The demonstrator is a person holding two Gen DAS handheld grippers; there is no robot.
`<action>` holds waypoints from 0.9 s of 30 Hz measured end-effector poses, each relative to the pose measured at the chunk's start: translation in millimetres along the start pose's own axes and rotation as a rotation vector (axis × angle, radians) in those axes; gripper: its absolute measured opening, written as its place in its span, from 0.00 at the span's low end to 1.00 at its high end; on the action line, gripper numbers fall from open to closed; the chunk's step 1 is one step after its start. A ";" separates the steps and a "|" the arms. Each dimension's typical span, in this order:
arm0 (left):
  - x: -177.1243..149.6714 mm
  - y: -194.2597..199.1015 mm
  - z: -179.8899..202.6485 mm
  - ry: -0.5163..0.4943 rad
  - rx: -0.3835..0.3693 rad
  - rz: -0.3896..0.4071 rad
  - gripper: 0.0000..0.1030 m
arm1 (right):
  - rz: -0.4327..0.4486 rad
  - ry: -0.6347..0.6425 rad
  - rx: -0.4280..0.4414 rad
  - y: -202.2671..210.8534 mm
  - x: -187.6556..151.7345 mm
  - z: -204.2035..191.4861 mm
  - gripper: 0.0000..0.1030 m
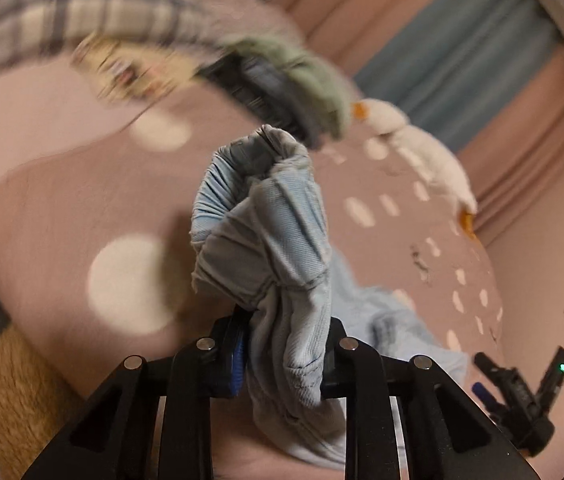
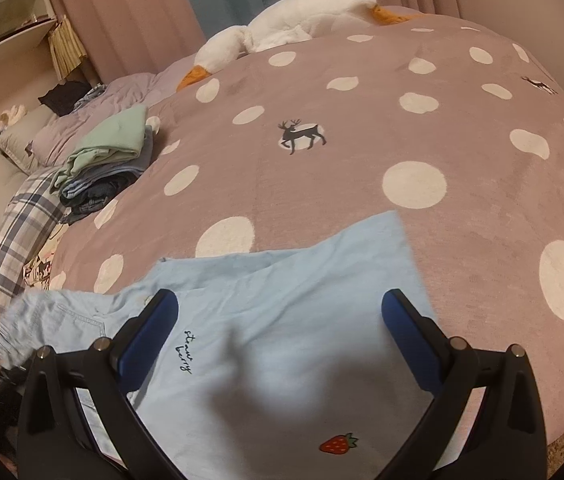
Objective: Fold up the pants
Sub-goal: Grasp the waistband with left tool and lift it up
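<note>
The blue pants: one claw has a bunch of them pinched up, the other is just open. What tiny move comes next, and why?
Probably the open right gripper lowers and pinches the light blue pants lying beneath it, since the left gripper already holds a bunched end raised.

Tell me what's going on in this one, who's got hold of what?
A person is folding light blue pants on a pink polka-dot bedspread. The left hand-held gripper is shut on the bunched elastic waistband end, lifted off the bed. The right hand-held gripper is open above the flat part with the strawberry print, holding nothing. A stack of folded clothes sits further back.
</note>
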State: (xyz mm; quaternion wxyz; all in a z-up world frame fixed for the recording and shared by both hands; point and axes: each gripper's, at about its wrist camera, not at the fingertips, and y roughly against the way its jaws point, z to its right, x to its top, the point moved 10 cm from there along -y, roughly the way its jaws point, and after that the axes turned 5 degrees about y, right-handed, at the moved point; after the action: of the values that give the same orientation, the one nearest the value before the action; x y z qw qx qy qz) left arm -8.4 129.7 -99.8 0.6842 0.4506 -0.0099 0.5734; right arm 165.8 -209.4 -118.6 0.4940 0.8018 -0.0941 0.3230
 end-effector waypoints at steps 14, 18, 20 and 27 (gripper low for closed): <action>-9.2 1.2 88.3 -0.208 -0.055 -0.005 0.22 | 0.045 -0.066 0.022 18.5 9.1 26.6 0.99; -9.8 0.1 93.3 -0.213 -0.061 -0.019 0.22 | 0.055 -0.097 0.020 21.2 12.3 36.3 0.99; -11.7 0.1 96.7 -0.225 -0.068 -0.022 0.22 | 0.057 -0.107 0.020 21.8 12.9 39.1 0.99; -20.1 -2.3 118.5 -0.259 -0.113 -0.049 0.22 | 0.057 -0.114 0.011 23.0 13.3 45.2 0.99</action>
State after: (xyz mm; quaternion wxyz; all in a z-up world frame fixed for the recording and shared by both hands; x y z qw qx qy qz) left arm 46.2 39.8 -41.5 0.7152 0.4817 -0.1192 0.4922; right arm 184.5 -257.0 -107.4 0.4739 0.8187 -0.1430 0.2909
